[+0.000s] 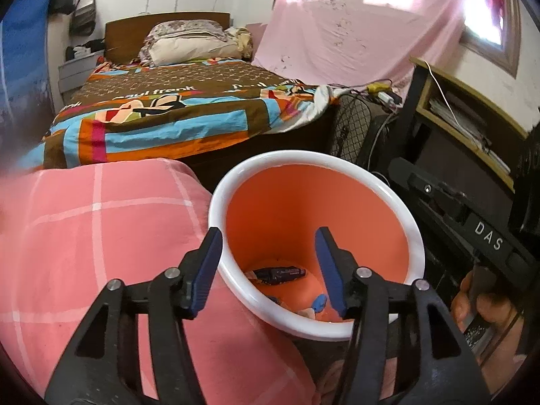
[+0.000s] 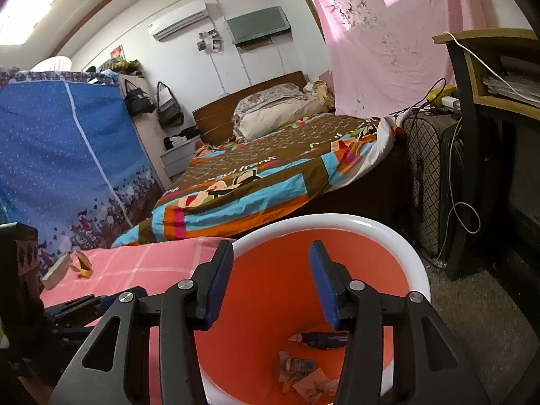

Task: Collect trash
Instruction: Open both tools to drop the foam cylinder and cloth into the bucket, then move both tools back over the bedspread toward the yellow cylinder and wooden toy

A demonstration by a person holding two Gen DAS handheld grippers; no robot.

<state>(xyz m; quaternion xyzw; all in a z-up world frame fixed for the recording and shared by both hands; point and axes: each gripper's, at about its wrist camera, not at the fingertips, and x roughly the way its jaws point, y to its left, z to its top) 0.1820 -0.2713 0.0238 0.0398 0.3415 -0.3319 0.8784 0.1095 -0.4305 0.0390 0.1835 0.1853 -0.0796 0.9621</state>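
Your left gripper (image 1: 268,270) and right gripper (image 2: 270,281) hover over orange bin (image 1: 418,236), fingers spread, nothing between. Wrappers (image 2: 303,371) lie on bin bottom. Pink checked cushion (image 1: 101,236) touches bin; bed (image 1: 175,108) beyond.

Each camera sat right behind its own claw and looked forward and a bit down, very close to the orange bin (image 1: 337,202). Both views shared the bin, the pink blanket (image 2: 141,263), the bed (image 1: 162,108) and the pink curtain (image 2: 388,33) behind.
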